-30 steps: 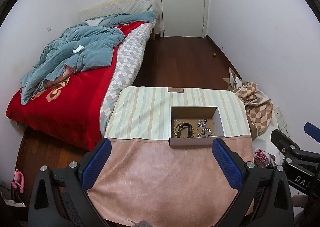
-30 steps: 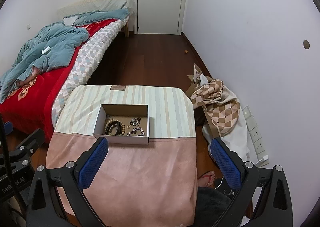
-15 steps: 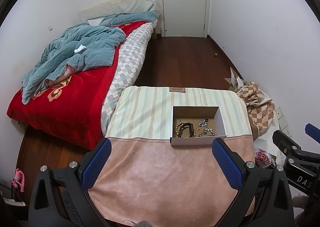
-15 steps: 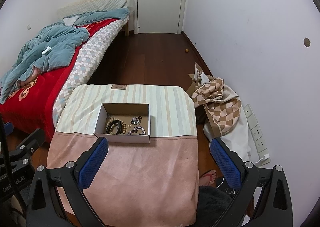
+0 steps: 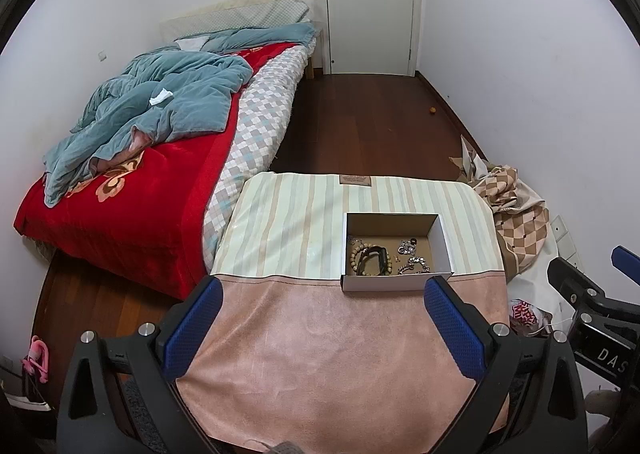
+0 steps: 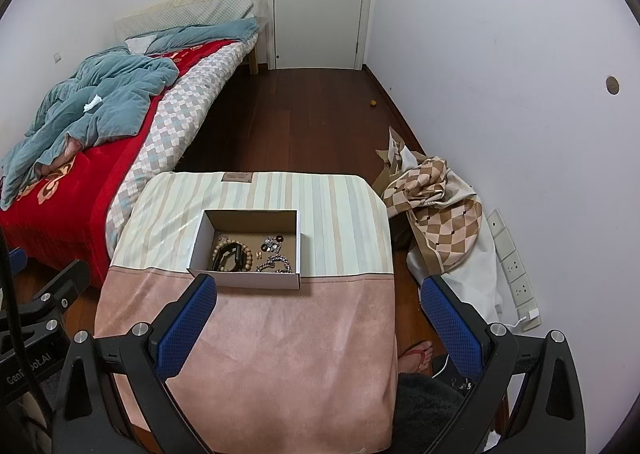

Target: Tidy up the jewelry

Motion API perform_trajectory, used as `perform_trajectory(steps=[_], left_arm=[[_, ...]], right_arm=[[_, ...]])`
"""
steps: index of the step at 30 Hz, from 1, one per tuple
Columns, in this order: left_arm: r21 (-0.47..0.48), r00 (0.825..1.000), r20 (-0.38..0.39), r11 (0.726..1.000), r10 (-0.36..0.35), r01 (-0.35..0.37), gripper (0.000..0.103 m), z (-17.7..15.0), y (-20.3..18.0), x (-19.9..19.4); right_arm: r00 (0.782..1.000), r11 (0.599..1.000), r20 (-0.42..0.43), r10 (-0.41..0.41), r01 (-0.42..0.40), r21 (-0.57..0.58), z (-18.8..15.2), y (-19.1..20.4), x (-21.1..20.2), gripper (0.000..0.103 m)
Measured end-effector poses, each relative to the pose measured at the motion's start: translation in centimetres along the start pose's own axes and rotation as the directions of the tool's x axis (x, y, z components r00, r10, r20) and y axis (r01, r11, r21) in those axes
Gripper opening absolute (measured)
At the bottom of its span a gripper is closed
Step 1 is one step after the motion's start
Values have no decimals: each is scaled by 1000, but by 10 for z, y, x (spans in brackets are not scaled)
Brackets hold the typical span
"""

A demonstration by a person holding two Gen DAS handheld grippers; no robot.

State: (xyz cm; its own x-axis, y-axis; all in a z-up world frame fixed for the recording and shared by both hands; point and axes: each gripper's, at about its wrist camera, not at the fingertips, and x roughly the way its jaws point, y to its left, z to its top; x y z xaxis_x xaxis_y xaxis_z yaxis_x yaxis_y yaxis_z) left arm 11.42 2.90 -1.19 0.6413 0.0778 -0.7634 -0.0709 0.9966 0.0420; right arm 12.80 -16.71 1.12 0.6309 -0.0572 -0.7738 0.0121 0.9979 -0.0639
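A white cardboard box (image 5: 440, 242) (image 6: 200, 242) stands on a cloth-covered table (image 5: 320, 334) (image 6: 280, 334). In it lie a wooden bead bracelet with a black band (image 5: 370, 258) (image 6: 232, 256), a silver chain (image 5: 414, 265) (image 6: 274, 264) and small earrings or rings (image 5: 408, 246) (image 6: 272, 242). My left gripper (image 5: 320, 318) is open and empty, held above the table's near half, short of the box. My right gripper (image 6: 318, 314) is open and empty, to the right of the box.
A bed (image 5: 132, 181) with a red cover and teal quilt stands to the left. A checkered cloth heap (image 6: 436, 205) lies on the floor by the right wall. A closed door (image 5: 372, 1) is at the far end. A foot in a sandal (image 6: 418, 356) shows by the table.
Both views have shifted slightly, with the table and box a little lower and to the right in frame. Both grippers stay open and empty.
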Motion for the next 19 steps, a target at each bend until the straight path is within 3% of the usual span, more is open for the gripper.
perform_trajectory(steps=[19], left_arm=[[-6, 1000, 4, 1000, 0, 0, 103, 1, 1, -1]], right_arm=[[1000, 1000, -1, 0, 0, 2, 1, 0, -1, 103]])
